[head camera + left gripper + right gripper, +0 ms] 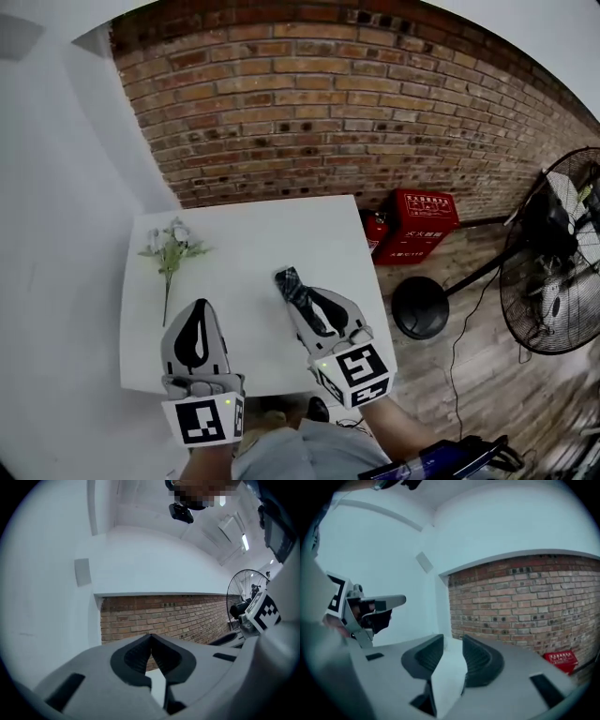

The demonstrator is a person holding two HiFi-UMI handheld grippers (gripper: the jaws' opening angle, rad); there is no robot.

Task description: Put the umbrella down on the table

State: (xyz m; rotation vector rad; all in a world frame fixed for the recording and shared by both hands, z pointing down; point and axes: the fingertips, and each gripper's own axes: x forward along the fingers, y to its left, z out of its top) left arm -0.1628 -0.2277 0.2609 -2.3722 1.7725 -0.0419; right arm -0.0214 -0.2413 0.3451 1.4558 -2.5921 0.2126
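We see the folded umbrella [289, 279] lying on the white table [244, 234], long axis eleven to five o'clock. It is at eleven o'clock from our nearer right gripper [307, 305], jaws part-open and empty. Our left gripper [198, 307], jaws closed on nothing, hangs farther off.

Open across the middle and far right of the white table [244, 234]. Blocked at the far left by a flower sprig [171, 248], toward the near right by the umbrella [292, 283]. Hemmed by a white wall [56, 234] left, a brick wall [328, 112] far. Right of the table, a red box [417, 225] and a fan [561, 253] on the floor.
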